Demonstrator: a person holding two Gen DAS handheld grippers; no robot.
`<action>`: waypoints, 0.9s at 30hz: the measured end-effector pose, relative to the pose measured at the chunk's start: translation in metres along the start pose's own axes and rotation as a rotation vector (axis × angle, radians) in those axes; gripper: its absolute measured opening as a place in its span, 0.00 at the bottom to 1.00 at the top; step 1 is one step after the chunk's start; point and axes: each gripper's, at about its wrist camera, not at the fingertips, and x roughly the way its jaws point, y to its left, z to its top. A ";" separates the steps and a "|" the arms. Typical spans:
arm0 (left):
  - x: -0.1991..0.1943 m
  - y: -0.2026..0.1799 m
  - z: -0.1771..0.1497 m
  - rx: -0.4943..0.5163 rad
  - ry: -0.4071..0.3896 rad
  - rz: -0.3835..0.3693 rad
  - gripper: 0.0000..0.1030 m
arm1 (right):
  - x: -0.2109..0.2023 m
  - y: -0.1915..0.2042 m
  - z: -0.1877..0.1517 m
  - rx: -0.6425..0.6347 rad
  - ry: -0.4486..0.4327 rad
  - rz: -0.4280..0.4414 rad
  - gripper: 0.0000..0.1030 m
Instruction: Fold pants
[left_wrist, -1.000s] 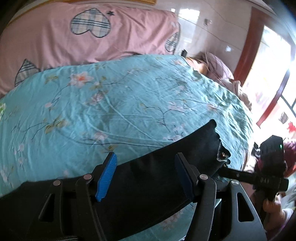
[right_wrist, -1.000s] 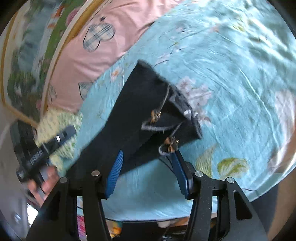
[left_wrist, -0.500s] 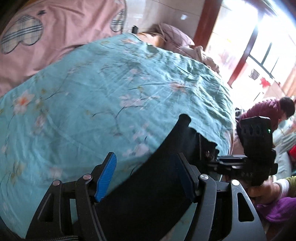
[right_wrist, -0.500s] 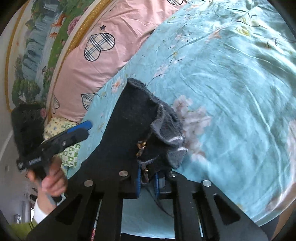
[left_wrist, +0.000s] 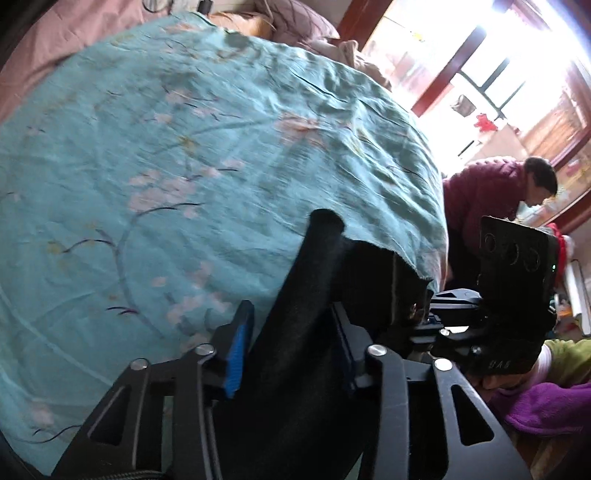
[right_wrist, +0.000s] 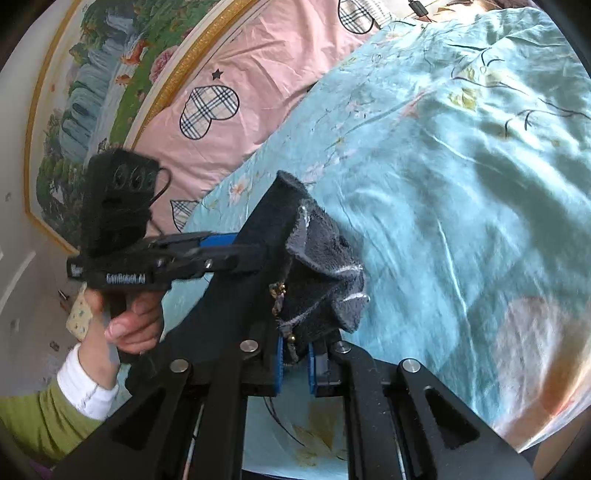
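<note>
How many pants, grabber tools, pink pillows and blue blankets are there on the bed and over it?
Black pants: 1
Grabber tools: 2, the left gripper and the right gripper
Pink pillows with plaid hearts: 1 in view
Blue flowered blanket: 1
Total: 5

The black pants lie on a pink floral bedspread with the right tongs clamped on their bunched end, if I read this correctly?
Not quite: the bedspread is teal with a floral print, as the right wrist view shows; only the pillow behind it is pink. The right tongs are indeed clamped on the bunched end of the black pants.
</note>
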 end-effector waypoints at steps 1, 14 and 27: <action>0.002 -0.001 0.000 -0.001 -0.003 -0.005 0.32 | 0.000 0.000 0.000 -0.005 0.001 0.000 0.10; -0.063 -0.020 -0.027 0.037 -0.212 0.017 0.05 | -0.011 0.038 0.010 -0.117 -0.039 0.120 0.10; -0.150 -0.006 -0.103 -0.063 -0.399 0.068 0.05 | 0.021 0.117 0.007 -0.278 0.045 0.379 0.11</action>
